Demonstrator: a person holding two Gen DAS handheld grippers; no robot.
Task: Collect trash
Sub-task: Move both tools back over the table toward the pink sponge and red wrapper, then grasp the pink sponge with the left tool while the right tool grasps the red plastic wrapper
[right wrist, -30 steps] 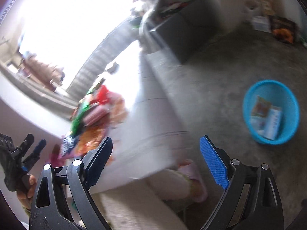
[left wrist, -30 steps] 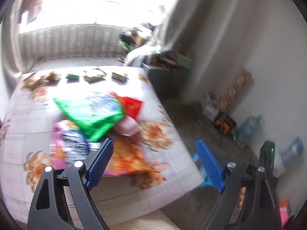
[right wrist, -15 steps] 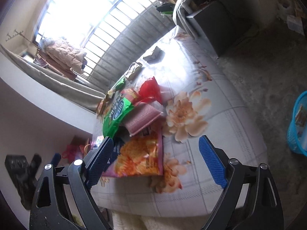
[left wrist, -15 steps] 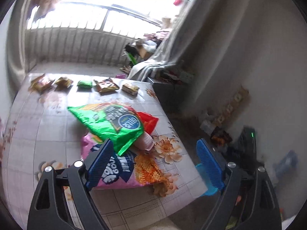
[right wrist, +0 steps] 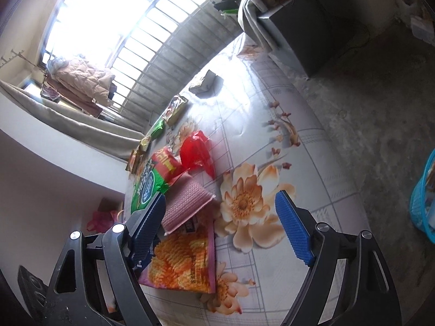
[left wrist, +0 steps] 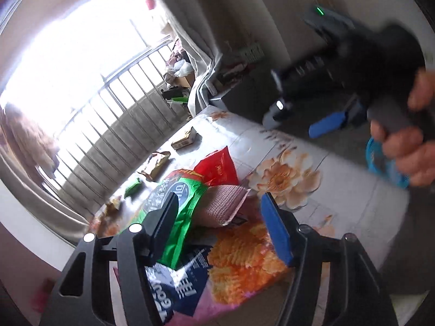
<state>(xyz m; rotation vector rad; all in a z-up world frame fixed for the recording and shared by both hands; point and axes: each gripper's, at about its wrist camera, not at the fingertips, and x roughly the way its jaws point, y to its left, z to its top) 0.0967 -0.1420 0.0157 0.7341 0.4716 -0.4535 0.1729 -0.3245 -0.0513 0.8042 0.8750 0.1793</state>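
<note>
A pile of snack wrappers lies on the flower-print table (right wrist: 312, 163): a green bag (left wrist: 185, 203), a red wrapper (left wrist: 217, 165), a pink woven packet (left wrist: 223, 206) and a large orange snack bag (left wrist: 239, 255). My left gripper (left wrist: 220, 228) hovers low over the pile, rolled to one side. Its jaws are closing, with the pink packet and orange bag between them but not pinched. My right gripper (right wrist: 221, 225) hangs above the pink packet (right wrist: 187, 203) and orange bag (right wrist: 185, 260). Its jaws are narrowing slightly and hold nothing. A hand (left wrist: 402, 146) holds it.
A blue basket (right wrist: 421, 203) with a few items inside stands on the concrete floor right of the table. Several small wrappers (right wrist: 206, 81) line the table's far edge by the window railing. A dark cabinet (right wrist: 312, 27) stands beyond the far corner.
The left gripper has rolled, dropped closer to the pile and narrowed its jaws. The right gripper swung from the floor and basket to over the table, and now appears in the left view.
</note>
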